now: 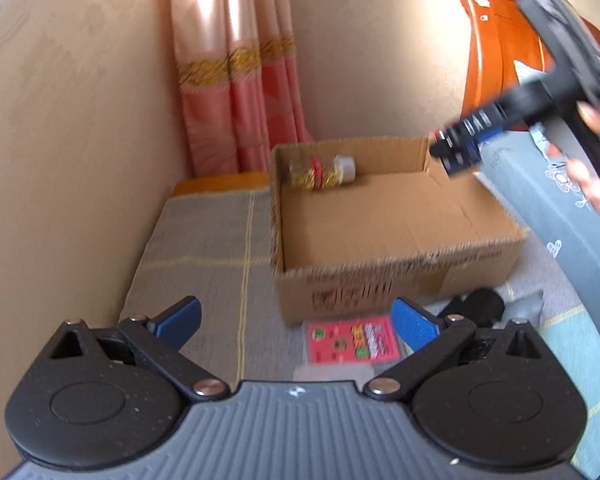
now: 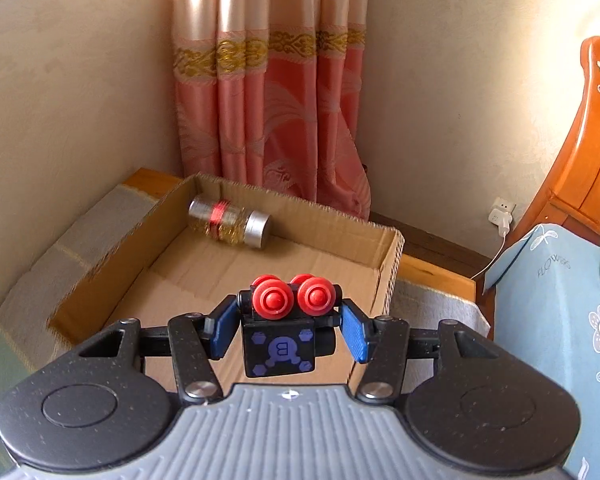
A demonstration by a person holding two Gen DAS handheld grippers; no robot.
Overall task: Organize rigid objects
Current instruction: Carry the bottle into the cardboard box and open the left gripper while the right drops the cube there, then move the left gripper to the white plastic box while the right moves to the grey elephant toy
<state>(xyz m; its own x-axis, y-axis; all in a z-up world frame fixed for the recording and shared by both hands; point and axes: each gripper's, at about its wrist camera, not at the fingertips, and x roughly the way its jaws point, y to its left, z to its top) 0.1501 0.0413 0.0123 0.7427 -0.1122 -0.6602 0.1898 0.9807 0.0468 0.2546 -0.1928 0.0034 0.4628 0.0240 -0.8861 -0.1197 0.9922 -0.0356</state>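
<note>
Pink curtain [image 2: 268,96] hangs in the room corner, beige walls on both sides. Orange wooden headboard [image 2: 588,148] at right, blue flowered cloth [image 2: 556,320] draped in front of it. Open cardboard box [image 2: 384,276] sits on a grey checked cover [image 1: 204,248] (low surface, wood edge showing behind). Inside the box, a clear jar [image 2: 230,220] with silver ends lies on its side near the far wall, gold bits and a red band inside. Right gripper [image 2: 286,330] is clamped on a black toy block [image 2: 278,344] with blue markings and two red round knobs, held above the box's near edge. Left gripper [image 1: 296,320] has its jaws spread wide, nothing between them, over the cover in front of the box. A pink printed card [image 1: 352,342] lies flat just before the box (blurred). White plug [image 2: 502,214] in the wall socket.
</note>
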